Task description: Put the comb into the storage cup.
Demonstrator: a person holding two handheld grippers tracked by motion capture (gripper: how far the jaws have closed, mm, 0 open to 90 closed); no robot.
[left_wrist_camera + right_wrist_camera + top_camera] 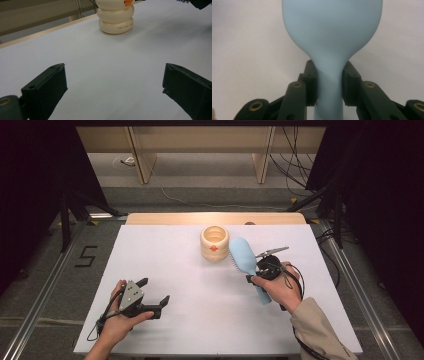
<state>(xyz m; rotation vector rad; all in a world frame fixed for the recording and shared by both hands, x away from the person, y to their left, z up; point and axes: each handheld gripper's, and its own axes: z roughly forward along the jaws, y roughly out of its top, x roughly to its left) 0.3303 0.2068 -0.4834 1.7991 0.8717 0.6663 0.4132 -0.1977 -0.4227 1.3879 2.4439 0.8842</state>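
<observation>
A light blue hairbrush [243, 256] is held off the white table [200, 320], its head up beside a cream ringed cup [214, 242] with an orange mark. My right gripper [261, 268] is shut on the brush's neck; in the right gripper view both jaws press the neck of the hairbrush [329, 82] below the wide back of its head. At the front left my left gripper [152, 292] rests low over the table, open and empty. The left gripper view looks across bare table between the wide-apart jaws of the left gripper [113, 85] toward the cup [115, 17].
A wooden board edge [215, 218] runs along the table's far side. Dark stands and cables [295, 165] sit beyond it, and metal rails [45, 285] flank the table. A "5" mark [86, 256] lies on the floor at left.
</observation>
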